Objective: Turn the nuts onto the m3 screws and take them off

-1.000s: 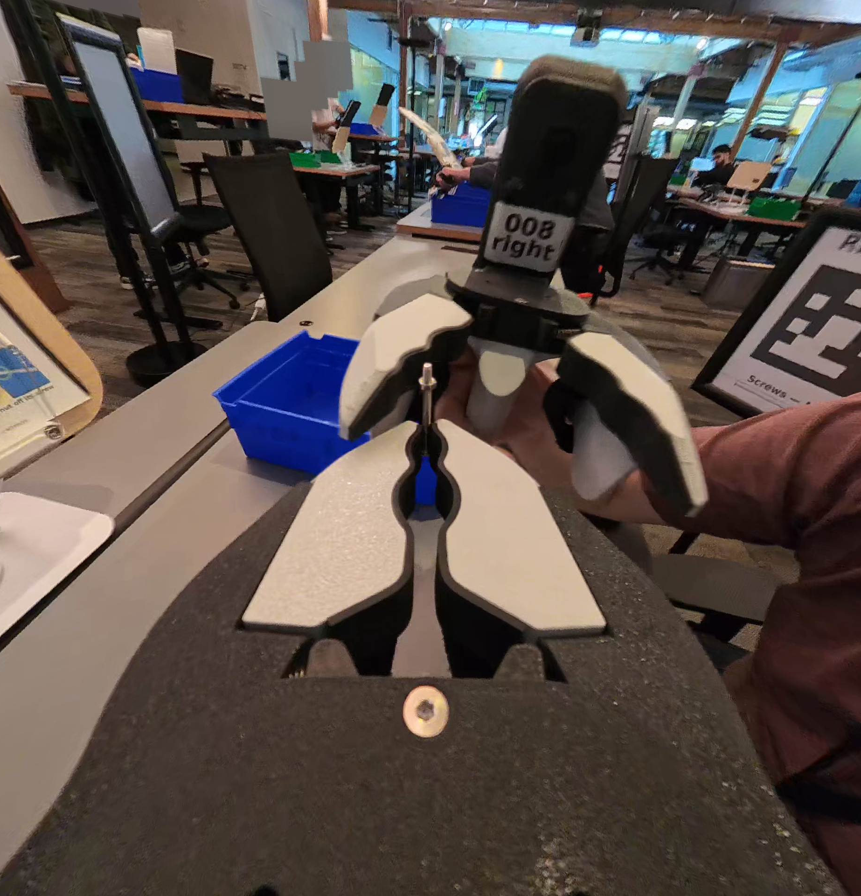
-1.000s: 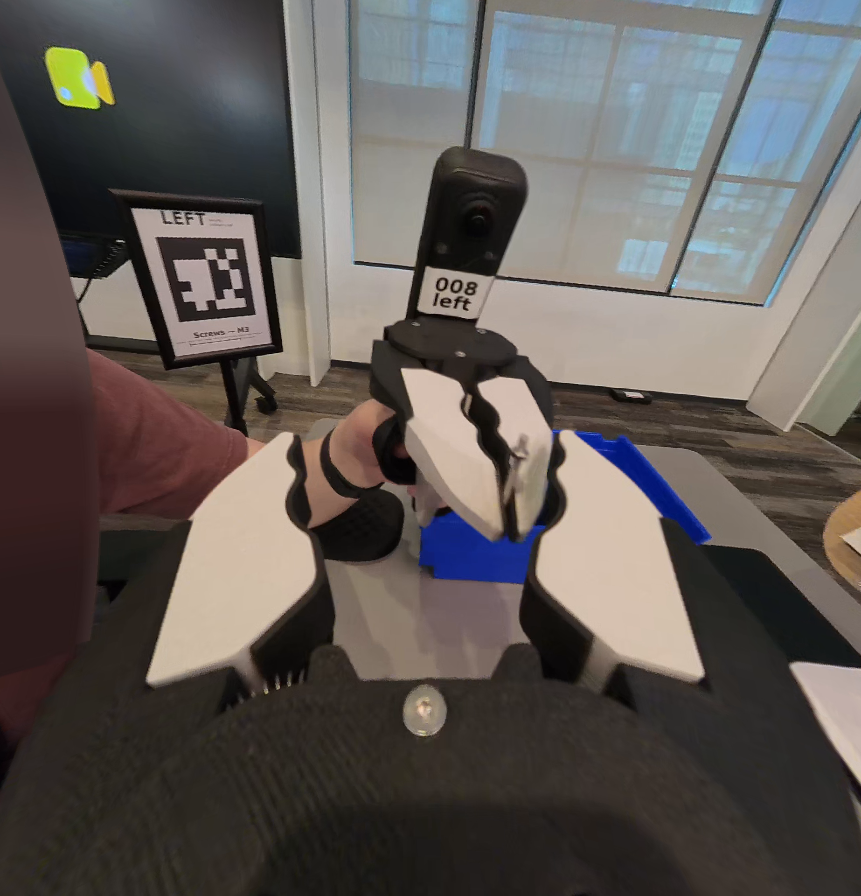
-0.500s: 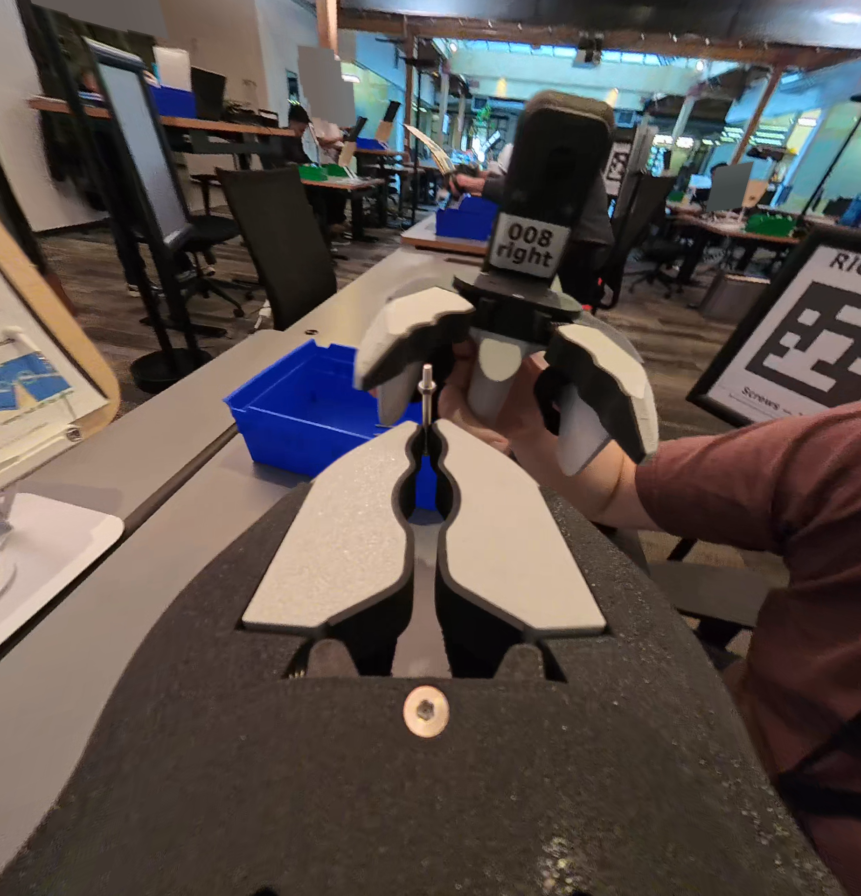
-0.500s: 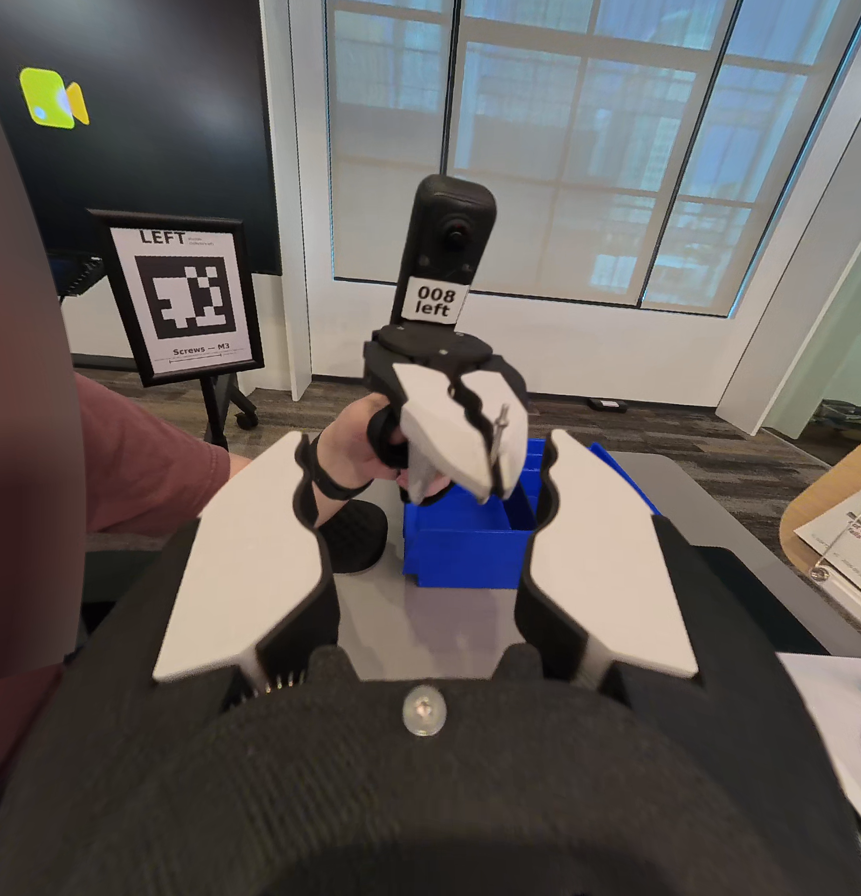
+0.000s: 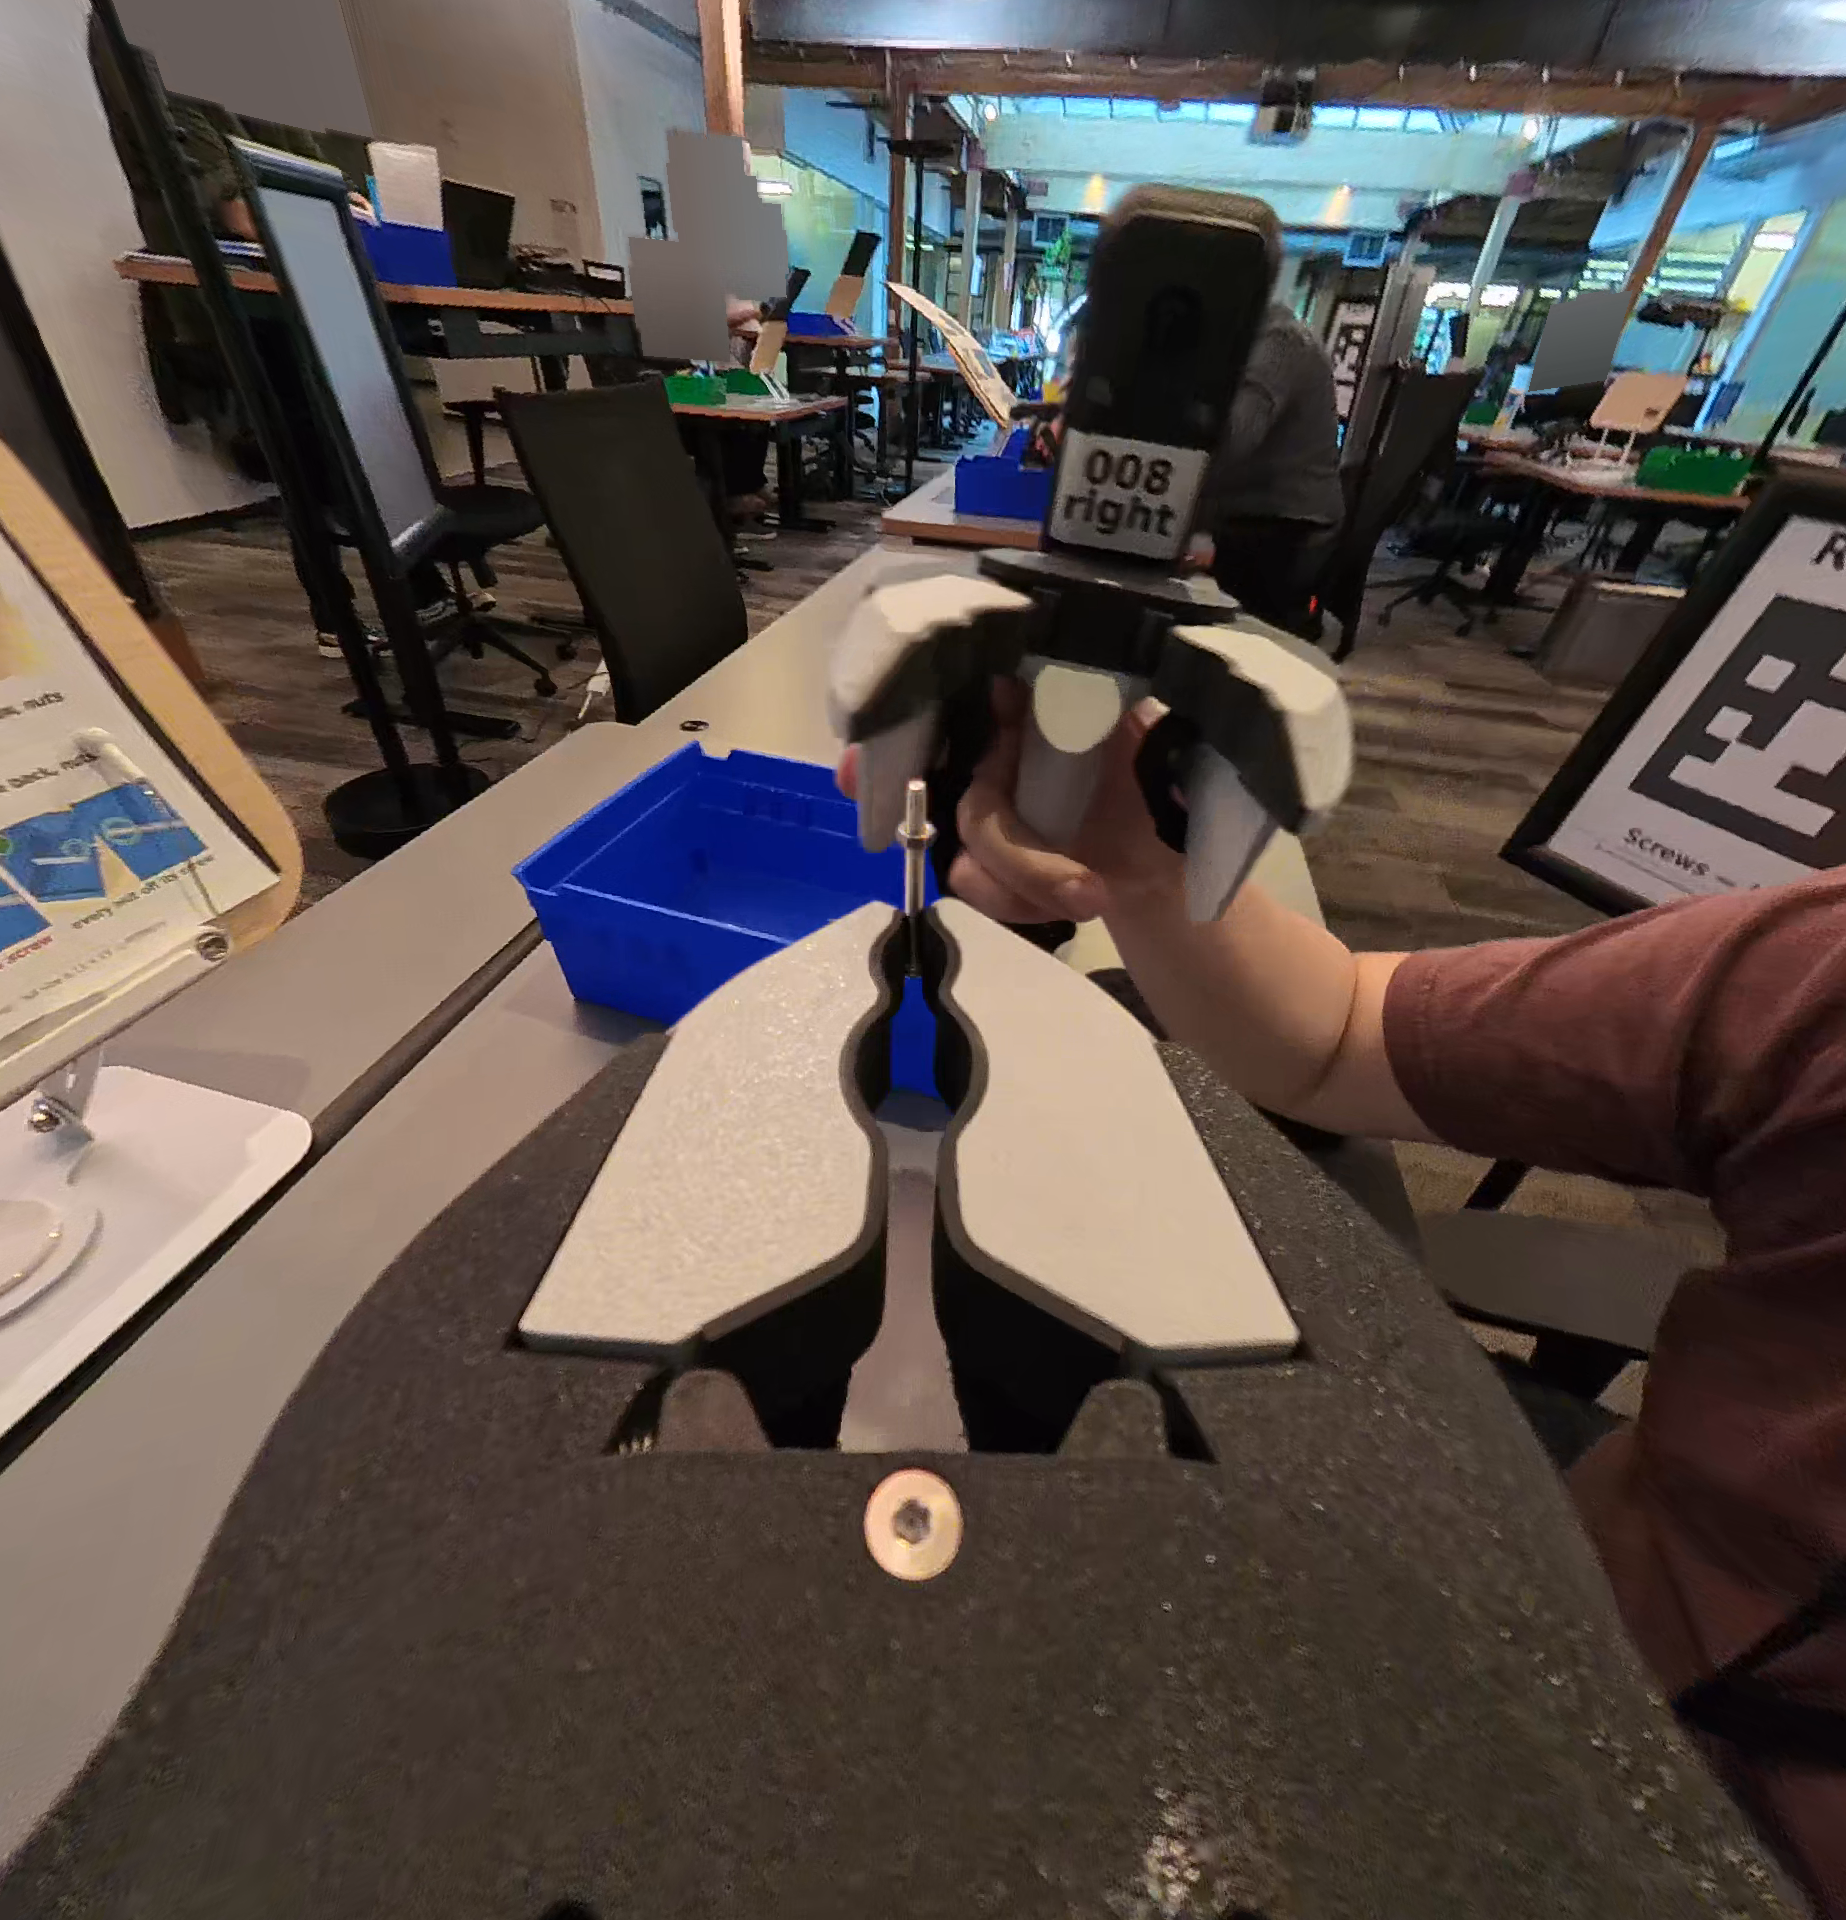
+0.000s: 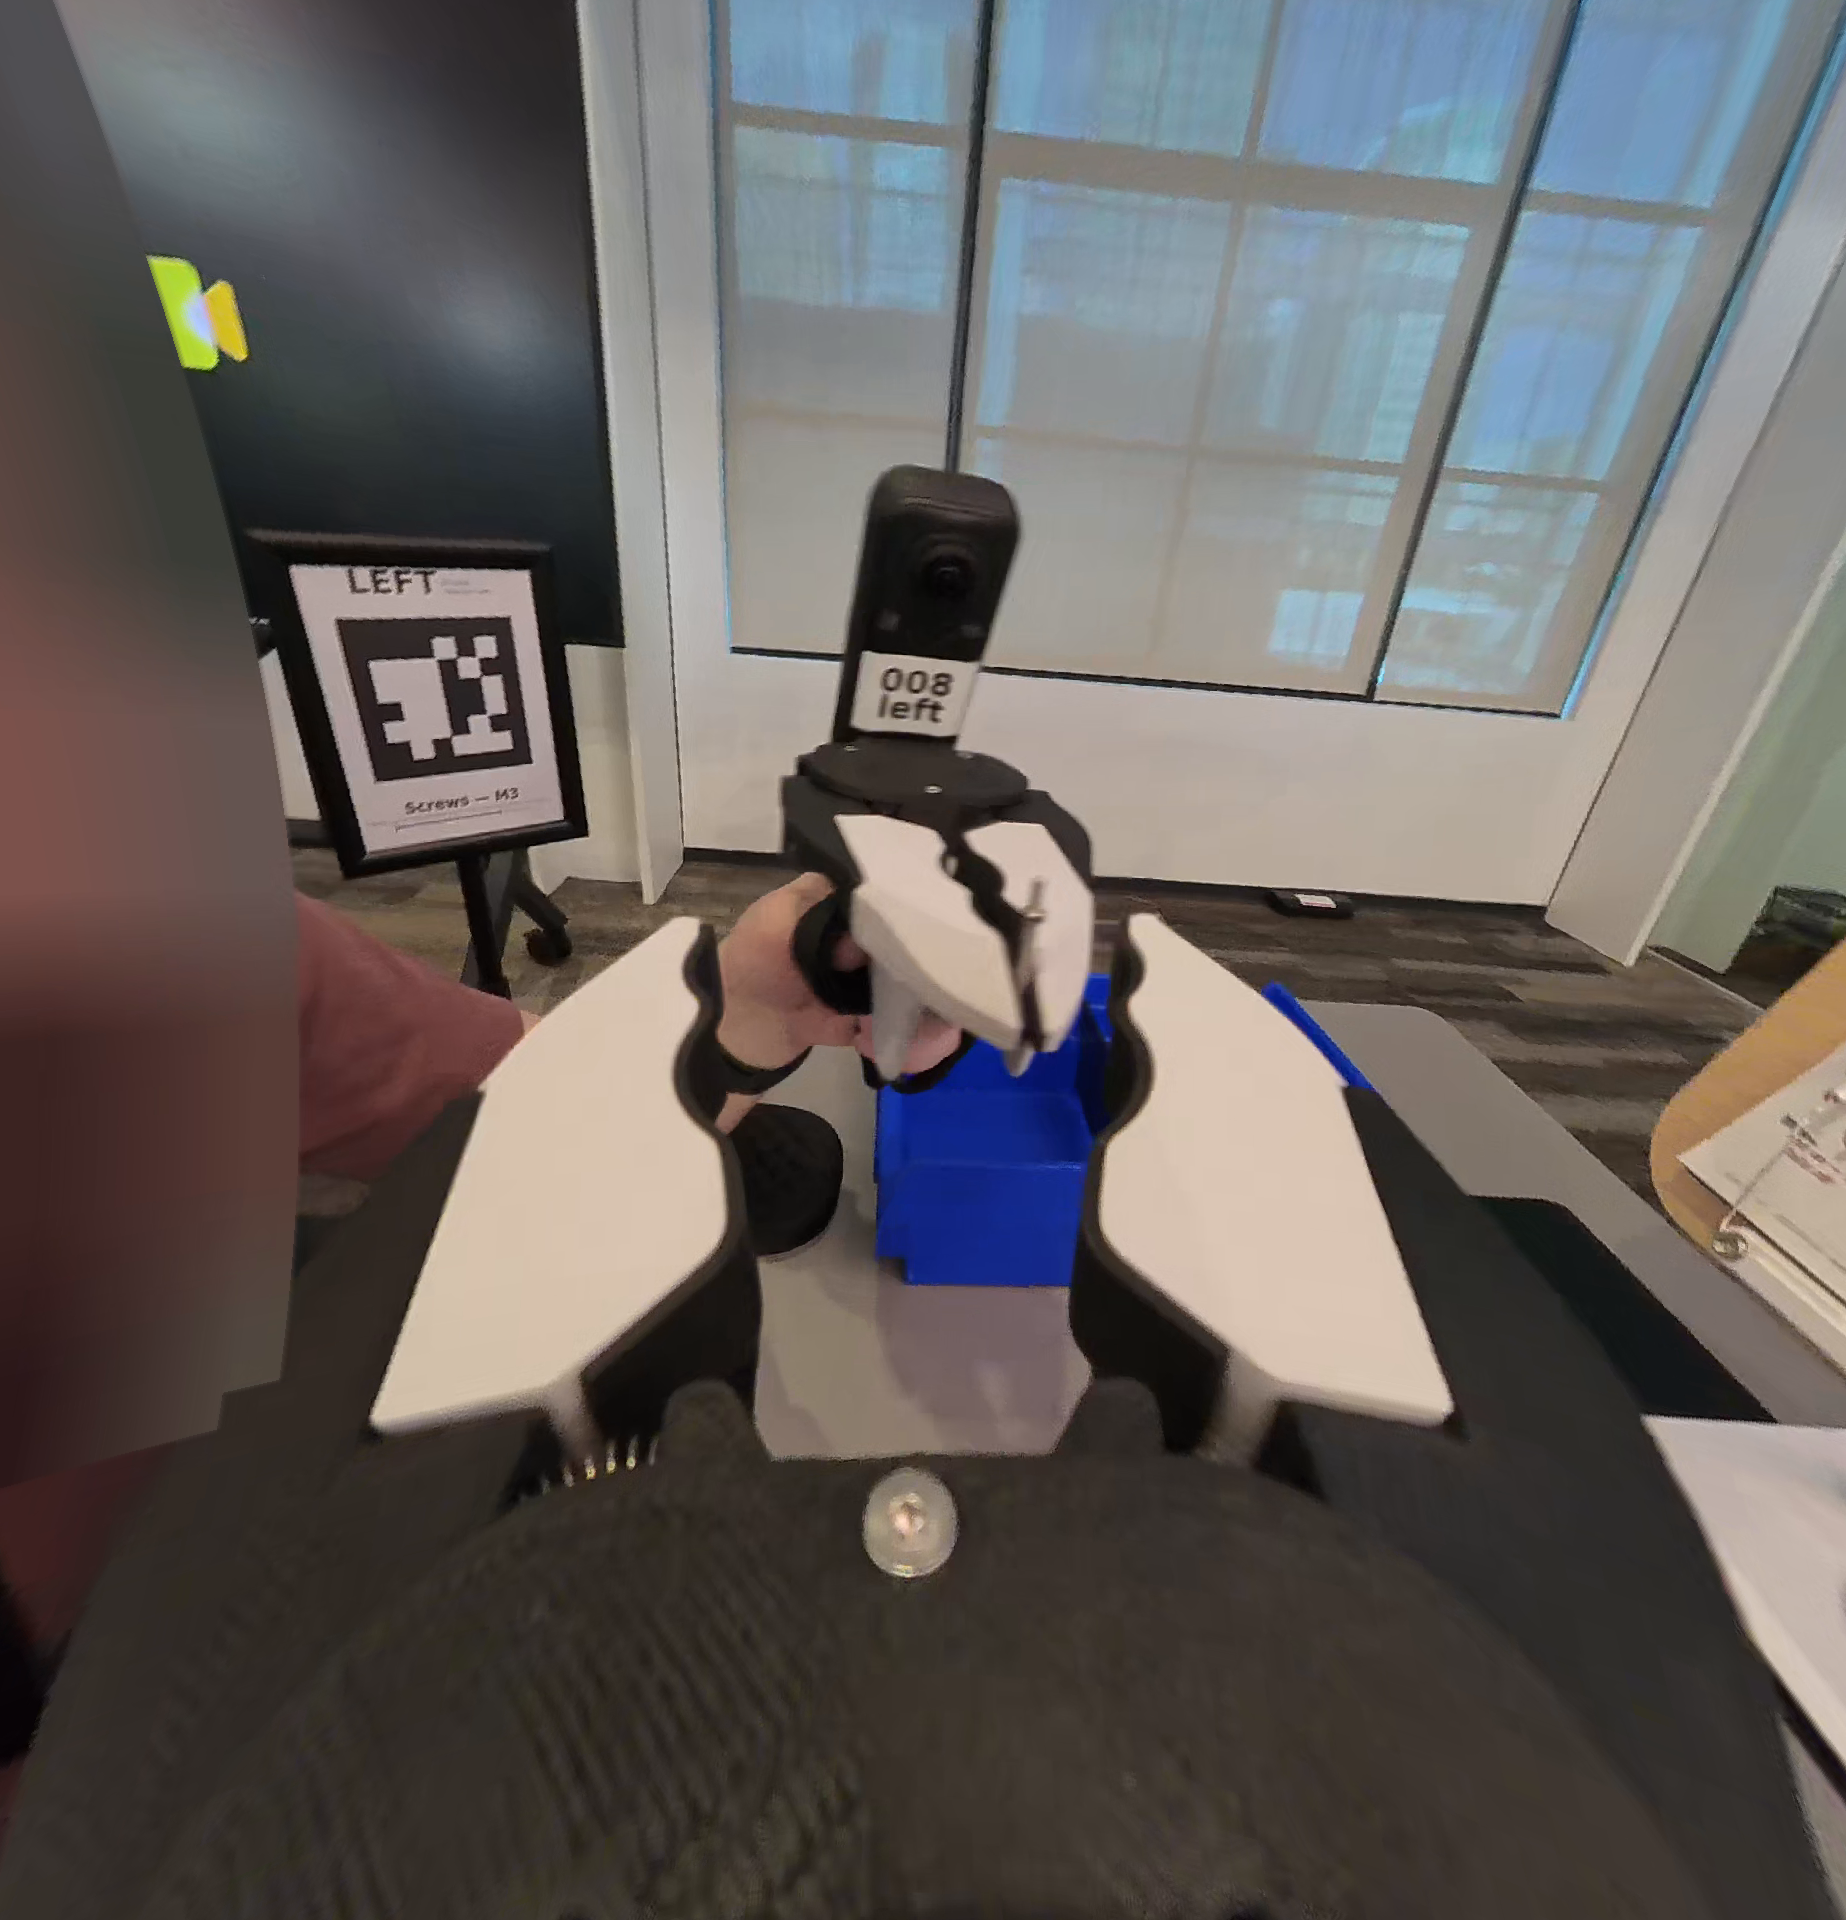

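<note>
My left gripper (image 5: 911, 925) is shut on a thin m3 screw (image 5: 913, 883) that stands upright out of its fingertips. A small nut (image 5: 914, 831) sits on the screw near its free end. My right gripper (image 5: 1054, 831) is open and empty, held just beyond the screw, with one finger (image 5: 883, 790) close behind it. In the right wrist view my right gripper (image 6: 919, 935) is open wide. Beyond it the left gripper (image 6: 1028, 1029) is shut, with the screw (image 6: 1033, 902) sticking out sideways.
A blue bin (image 5: 711, 883) stands on the grey table (image 5: 379, 956) under both grippers; it also shows in the right wrist view (image 6: 981, 1195). An instruction board (image 5: 77, 831) is at the left. Framed marker signs (image 5: 1781, 727) (image 6: 441, 707) stand beside the table. A black round object (image 6: 789, 1184) lies near the bin. Both grippers' tips are close together, under 4 cm apart.
My right gripper has drawn back from the screw and risen a little, staying open. My left gripper still holds the screw in the same place.
</note>
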Demonstrator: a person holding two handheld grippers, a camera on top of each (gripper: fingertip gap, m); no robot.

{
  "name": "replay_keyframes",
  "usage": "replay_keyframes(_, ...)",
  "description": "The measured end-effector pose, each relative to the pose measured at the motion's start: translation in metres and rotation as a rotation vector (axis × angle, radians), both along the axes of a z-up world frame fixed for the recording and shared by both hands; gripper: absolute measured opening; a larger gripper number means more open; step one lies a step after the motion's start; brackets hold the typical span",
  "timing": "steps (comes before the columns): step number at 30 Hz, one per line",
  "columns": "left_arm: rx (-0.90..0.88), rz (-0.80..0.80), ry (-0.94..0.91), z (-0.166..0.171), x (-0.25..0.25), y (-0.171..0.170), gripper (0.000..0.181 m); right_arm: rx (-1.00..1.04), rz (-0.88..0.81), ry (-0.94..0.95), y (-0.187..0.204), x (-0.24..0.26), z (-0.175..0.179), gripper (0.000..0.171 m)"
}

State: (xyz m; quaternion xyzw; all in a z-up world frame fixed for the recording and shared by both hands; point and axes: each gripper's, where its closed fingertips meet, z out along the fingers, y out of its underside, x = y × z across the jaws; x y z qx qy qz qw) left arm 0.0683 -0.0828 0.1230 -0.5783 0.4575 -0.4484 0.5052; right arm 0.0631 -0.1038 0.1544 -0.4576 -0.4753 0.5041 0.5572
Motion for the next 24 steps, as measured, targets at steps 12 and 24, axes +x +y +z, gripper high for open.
replay_keyframes(12,0.066,0.031,0.054,-0.01,0.012,-0.002,0.002,0.014,0.093,-0.105,-0.017,-0.022,-0.023,0.083)
replay_keyframes(24,0.034,0.001,0.007,-0.001,0.006,-0.005,0.002,-0.137,-0.01,-0.021,0.022,0.0,-0.014,0.024)
